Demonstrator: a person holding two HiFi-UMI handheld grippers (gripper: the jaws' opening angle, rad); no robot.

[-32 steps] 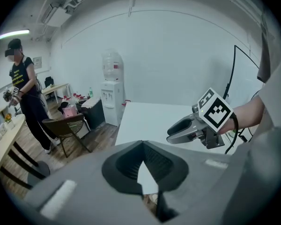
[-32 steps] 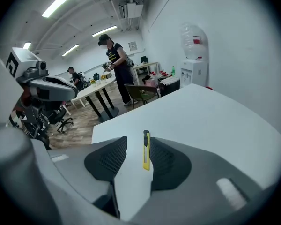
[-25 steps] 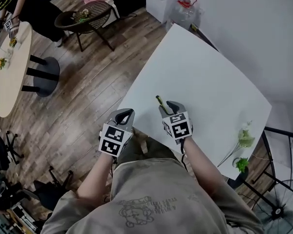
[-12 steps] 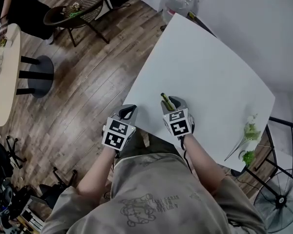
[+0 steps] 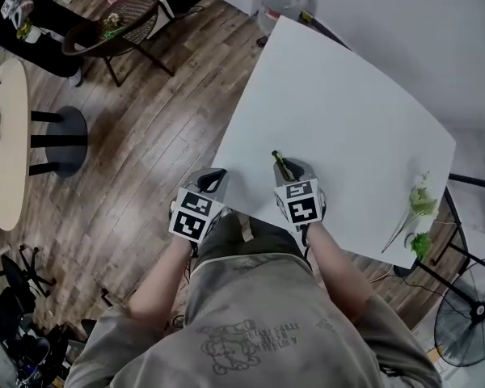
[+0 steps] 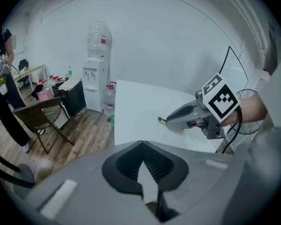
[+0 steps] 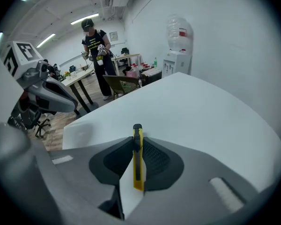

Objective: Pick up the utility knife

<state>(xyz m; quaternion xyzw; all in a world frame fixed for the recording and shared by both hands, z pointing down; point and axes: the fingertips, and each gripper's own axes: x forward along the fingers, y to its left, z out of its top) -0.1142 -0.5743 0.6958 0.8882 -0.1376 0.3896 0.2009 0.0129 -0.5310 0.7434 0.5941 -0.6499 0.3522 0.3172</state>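
Right claw (image 7: 136, 143) grips utility knife (image 7: 138, 170); flowers (image 5: 416, 208) lie well apart.

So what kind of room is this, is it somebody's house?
Probably an office or workroom, not a house: there's a water dispenser, an oval table on a pedestal, and a standing fan.
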